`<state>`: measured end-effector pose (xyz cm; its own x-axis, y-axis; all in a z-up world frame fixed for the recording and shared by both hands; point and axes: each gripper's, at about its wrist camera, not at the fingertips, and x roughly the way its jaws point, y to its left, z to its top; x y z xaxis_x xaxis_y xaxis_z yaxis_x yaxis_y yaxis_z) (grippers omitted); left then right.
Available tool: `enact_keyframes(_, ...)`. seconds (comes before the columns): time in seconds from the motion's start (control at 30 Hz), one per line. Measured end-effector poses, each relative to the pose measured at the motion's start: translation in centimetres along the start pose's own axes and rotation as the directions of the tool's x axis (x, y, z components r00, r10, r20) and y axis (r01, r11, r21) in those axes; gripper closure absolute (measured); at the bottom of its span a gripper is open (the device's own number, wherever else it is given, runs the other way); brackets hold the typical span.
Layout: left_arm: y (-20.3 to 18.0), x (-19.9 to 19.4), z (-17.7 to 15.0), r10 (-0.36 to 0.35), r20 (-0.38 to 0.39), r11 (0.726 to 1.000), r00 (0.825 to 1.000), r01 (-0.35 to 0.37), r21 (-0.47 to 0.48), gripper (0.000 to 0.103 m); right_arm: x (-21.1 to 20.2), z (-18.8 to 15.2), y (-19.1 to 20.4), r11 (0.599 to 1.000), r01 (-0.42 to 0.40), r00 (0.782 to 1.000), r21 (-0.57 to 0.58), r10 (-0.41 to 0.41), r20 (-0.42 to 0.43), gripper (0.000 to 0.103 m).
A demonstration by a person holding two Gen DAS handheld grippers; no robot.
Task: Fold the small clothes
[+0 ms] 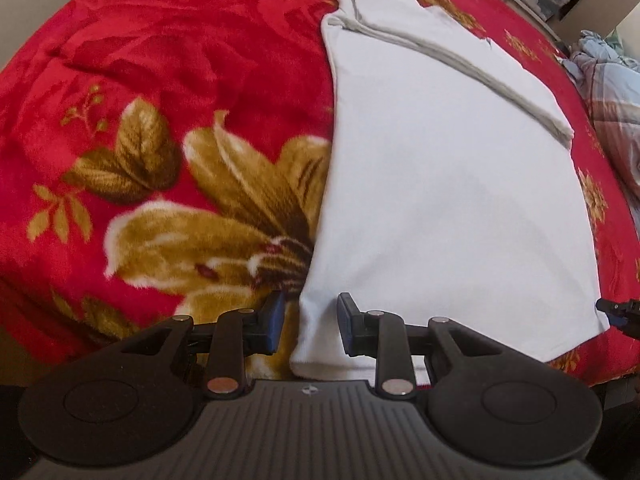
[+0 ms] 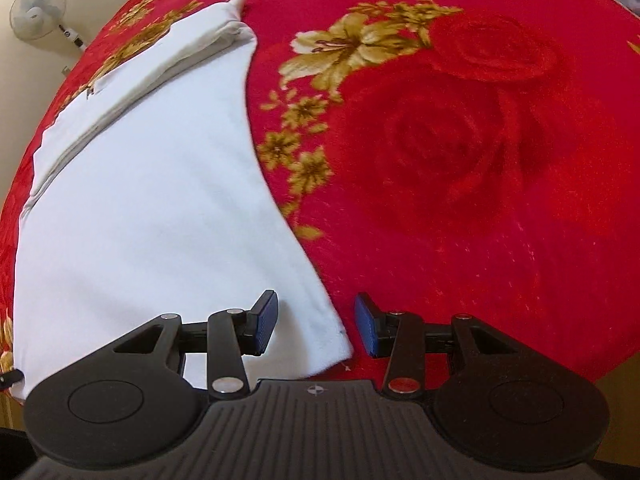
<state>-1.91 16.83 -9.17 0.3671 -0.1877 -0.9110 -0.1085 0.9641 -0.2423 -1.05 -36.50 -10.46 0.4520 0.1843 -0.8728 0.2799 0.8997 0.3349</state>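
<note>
A red floral blanket [image 1: 160, 80] covers the whole bed, and on it lies the white garment [image 1: 440, 200], already folded lengthwise into a long panel with a grey-trimmed edge [image 1: 480, 68] turned in across its far end. It lies flat, its near hem towards the person.

Both tools sit at that near hem. The left gripper [image 1: 311, 322] has its fingers spread to either side of the near left corner, the cloth running up between them but not yet pinched. The right gripper [image 2: 316, 324] is spread likewise, straddling the near right corner in its own view; its tip also shows at the right edge of the left camera's view.

The step in hand looks like taking both near corners to carry the hem over towards the far end. To do it well, I'd say each tool should slide in so that every layer of the fold sits between the pads before closing; a bite on the top layer alone would let the panel open. Then lift both corners level and together, keeping the hem taut between them, so that the fold lands square. The plush blanket may drag at the underside, so a clear lift seems wiser than a slide.
</note>
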Motion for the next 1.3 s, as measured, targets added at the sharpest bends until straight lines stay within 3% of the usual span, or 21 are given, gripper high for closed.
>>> enact_keyframes(0.17, -0.6, 0.0, -0.4, 0.017, 0.000, 0.999, 1.000, -0.017, 0.027, 0.071, 0.3, -0.3, 0.2, 1.000, -0.009, 1.000, -0.008, 0.008, -0.015, 0.058)
enact_keyframes(0.23, -0.8, 0.2, -0.3, 0.020, 0.001, 0.999, 1.000, -0.020, 0.034, 0.074, 0.4, -0.3, 0.5, 0.999, -0.008, 1.000, -0.031, 0.008, -0.017, 0.062)
enact_keyframes(0.27, -0.7, 0.1, -0.3, 0.018, 0.006, 0.999, 1.000, -0.018, 0.037, 0.080, 0.4, -0.4, 0.6, 0.999, -0.012, 1.000, -0.038, 0.011, -0.017, 0.076)
enact_keyframes(0.3, -0.7, 0.0, -0.2, 0.012, 0.007, 0.999, 1.000, -0.013, 0.035, 0.093, 0.4, -0.3, 0.6, 0.999, -0.015, 1.000, -0.037, 0.014, -0.016, 0.098)
enact_keyframes(0.47, -0.3, -1.0, -0.4, -0.026, 0.028, 1.000, 0.999, 0.026, -0.001, 0.090, -1.0, -0.1, 0.3, 0.997, -0.075, 0.997, -0.007, 0.076, 0.010, 0.093)
enact_keyframes(0.63, -0.8, -0.2, -0.7, -0.008, -0.006, 1.000, 1.000, 0.008, 0.022, 0.086, 0.5, -0.6, 0.8, 0.999, -0.019, 0.999, -0.041, 0.017, -0.048, 0.090)
enact_keyframes(1.2, -1.0, 0.1, -0.7, 0.006, 0.007, 0.999, 1.000, -0.006, 0.051, 0.086, 0.4, -1.0, 1.7, 0.996, 0.005, 0.999, -0.094, -0.008, -0.032, 0.091)
enact_keyframes(1.3, -1.4, -0.1, -0.6, 0.023, 0.030, 0.996, 0.999, -0.025, 0.085, 0.095, 0.2, -1.0, 1.9, 0.993, 0.003, 1.000, -0.114, -0.006, -0.021, 0.096)
